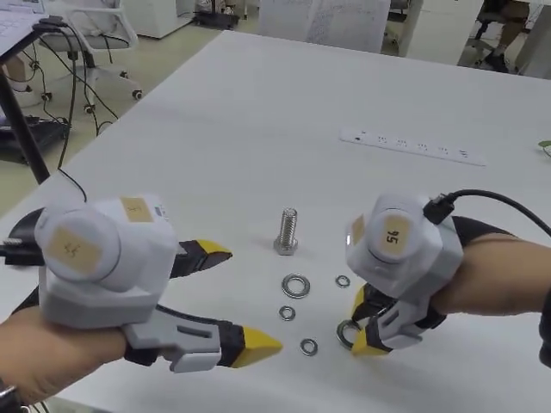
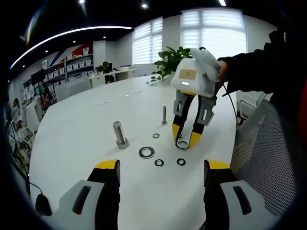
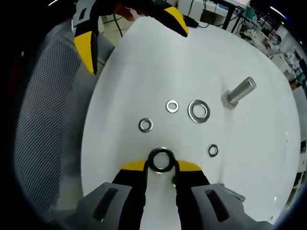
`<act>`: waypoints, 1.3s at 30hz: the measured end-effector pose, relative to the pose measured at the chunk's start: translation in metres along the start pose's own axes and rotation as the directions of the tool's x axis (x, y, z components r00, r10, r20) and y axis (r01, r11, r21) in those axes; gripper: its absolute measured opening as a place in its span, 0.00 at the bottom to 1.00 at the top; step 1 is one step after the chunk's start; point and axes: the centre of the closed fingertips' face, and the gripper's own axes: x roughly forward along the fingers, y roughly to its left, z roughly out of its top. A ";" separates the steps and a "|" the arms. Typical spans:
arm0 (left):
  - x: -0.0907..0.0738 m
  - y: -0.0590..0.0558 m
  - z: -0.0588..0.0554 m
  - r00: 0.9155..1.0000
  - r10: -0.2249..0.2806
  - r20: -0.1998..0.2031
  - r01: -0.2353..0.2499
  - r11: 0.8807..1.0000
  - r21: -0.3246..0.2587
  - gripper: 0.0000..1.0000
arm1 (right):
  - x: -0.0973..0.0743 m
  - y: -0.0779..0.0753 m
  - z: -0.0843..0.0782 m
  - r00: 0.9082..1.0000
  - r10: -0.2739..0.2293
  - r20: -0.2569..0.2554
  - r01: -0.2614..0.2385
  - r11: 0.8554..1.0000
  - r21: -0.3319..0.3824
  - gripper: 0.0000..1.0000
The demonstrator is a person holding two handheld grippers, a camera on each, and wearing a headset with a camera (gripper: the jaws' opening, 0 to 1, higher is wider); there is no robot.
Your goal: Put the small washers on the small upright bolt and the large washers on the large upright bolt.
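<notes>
Right gripper view: the right gripper has its yellow-tipped jaws clenched on a large washer. The washer is a flat ring of grey metal, pinched by its rim low over the smooth white table; whether it touches the surface I cannot tell. Beyond it a second large washer and three small washers lie flat and apart from one another. The large upright bolt stands just past the second large washer, hexagonal head down and threaded shank up. In the left gripper view the small upright bolt, a thin steel pin, stands farther back, near the right gripper. In the head view the left gripper hovers released, its black jaws with glossy yellow tips spread wide beside the loose washers.
</notes>
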 end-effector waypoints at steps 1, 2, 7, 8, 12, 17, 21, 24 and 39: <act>0.000 0.001 0.000 1.000 0.004 0.002 -0.004 1.000 -0.001 0.70 | -0.001 0.000 0.000 1.000 -0.001 0.001 0.001 1.000 0.001 0.23; 0.000 0.001 0.001 1.000 0.006 0.003 -0.006 1.000 -0.002 0.70 | -0.003 -0.001 0.002 1.000 -0.002 0.005 0.002 1.000 0.002 0.23; -0.001 0.003 0.002 1.000 0.014 0.009 -0.014 1.000 -0.005 0.70 | -0.014 -0.004 0.009 1.000 -0.017 0.026 0.017 1.000 0.005 0.23; -0.001 0.004 0.002 1.000 0.017 0.010 -0.017 1.000 -0.005 0.70 | -0.016 -0.005 0.010 0.999 -0.021 0.029 0.020 1.000 0.006 0.23; -0.002 0.006 0.003 0.999 0.030 0.016 -0.030 0.999 -0.012 0.72 | -0.026 -0.008 0.015 0.999 -0.029 0.043 0.029 1.000 0.009 0.23; -0.003 0.009 0.005 0.999 0.040 0.028 -0.039 0.999 -0.025 0.73 | -0.039 -0.014 0.020 0.998 -0.049 0.049 0.049 0.999 -0.002 0.23; -0.004 0.011 0.006 0.998 0.048 0.039 -0.046 0.998 -0.035 0.73 | -0.052 -0.023 0.025 0.996 -0.067 0.063 0.067 0.998 0.000 0.23; -0.005 0.012 0.007 0.998 0.052 0.043 -0.050 0.998 -0.038 0.73 | -0.062 -0.031 0.029 0.994 -0.085 0.068 0.086 0.996 -0.002 0.23; -0.009 0.024 0.009 0.993 0.105 0.062 -0.102 0.993 -0.051 0.72 | -0.088 -0.071 0.063 0.985 -0.142 0.100 0.147 0.988 -0.041 0.23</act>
